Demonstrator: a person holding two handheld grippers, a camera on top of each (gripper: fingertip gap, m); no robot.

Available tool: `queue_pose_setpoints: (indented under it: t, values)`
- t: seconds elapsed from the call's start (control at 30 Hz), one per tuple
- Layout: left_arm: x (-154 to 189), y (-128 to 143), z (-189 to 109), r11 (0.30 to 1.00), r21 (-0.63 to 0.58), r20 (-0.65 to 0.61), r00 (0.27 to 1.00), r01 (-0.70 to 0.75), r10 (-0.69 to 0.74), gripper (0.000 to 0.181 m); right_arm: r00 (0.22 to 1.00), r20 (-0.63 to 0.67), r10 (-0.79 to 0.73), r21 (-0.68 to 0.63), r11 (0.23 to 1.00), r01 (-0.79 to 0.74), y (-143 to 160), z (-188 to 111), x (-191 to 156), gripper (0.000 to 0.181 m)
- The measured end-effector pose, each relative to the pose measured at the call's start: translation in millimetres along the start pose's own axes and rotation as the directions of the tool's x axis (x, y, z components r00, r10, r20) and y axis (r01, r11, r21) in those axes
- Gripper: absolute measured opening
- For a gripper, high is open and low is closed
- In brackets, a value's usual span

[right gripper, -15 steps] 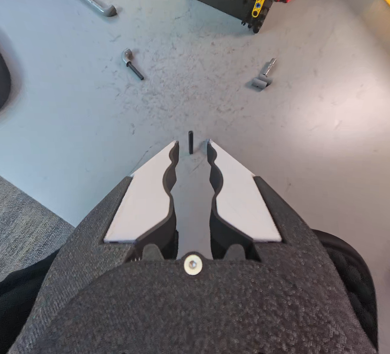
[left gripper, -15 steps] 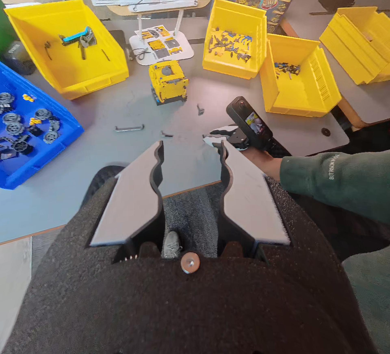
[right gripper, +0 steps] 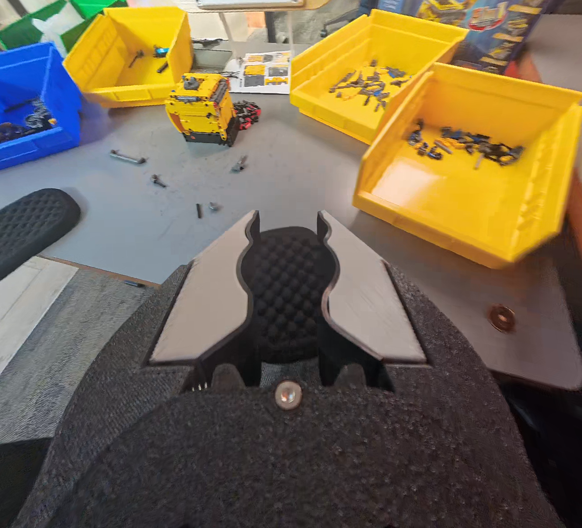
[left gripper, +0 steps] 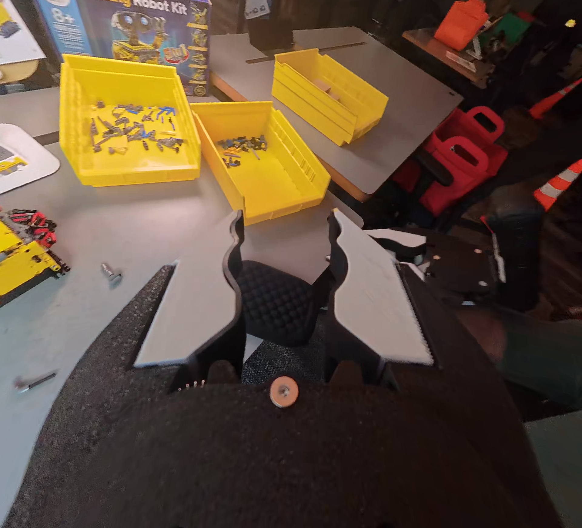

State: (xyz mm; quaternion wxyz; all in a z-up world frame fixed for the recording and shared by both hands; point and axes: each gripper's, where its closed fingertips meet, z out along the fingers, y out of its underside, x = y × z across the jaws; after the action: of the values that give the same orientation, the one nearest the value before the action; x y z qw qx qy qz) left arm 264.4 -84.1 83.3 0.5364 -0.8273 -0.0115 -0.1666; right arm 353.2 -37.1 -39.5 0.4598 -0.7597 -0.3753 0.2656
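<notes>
Both claws, left (left gripper: pixel 285 223) and right (right gripper: pixel 288 217), now gape empty, pulled back over armrests; pin (right gripper: pixel 198 210) lies at eleven o'clock.

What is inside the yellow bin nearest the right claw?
The yellow bin holds a scatter of small black, grey and blue building pieces toward its back; the front floor is bare. Its near wall hides the very front strip.

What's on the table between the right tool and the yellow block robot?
In the right wrist view, small loose parts lie there: a black pin, a grey nub, and further off a grey piece, between the right tool and yellow robot model.
</notes>
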Motion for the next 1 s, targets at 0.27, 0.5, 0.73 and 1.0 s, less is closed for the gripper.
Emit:
queue_pose_setpoints:
  t: [0.27,0.5,0.73,1.0]
  values:
    - [-41.2,7.6,18.2,0.993,0.038,-0.07,0.991,-0.113,0.115,0.053,0.979,-0.203,-0.035,-0.143,0.99,0.006,40.5,-105.9,27.9,0.037]
    - [-58.2,16.2,8.5,0.991,0.017,-0.087,0.987,-0.131,0.132,0.054,0.959,-0.283,-0.031,-0.151,0.989,-0.013,32.9,-146.7,36.4,0.035]
    - [-53.2,7.5,-11.4,0.994,0.051,-0.098,0.99,-0.092,0.097,0.055,0.949,-0.313,-0.05,-0.139,0.99,0.006,26.4,-160.5,38.7,0.034]
    - [-64.9,13.9,-71.5,0.987,0.081,-0.072,0.987,-0.139,0.145,0.055,0.95,-0.296,-0.097,-0.127,0.99,0.061,22.6,-175.2,12.0,0.032]
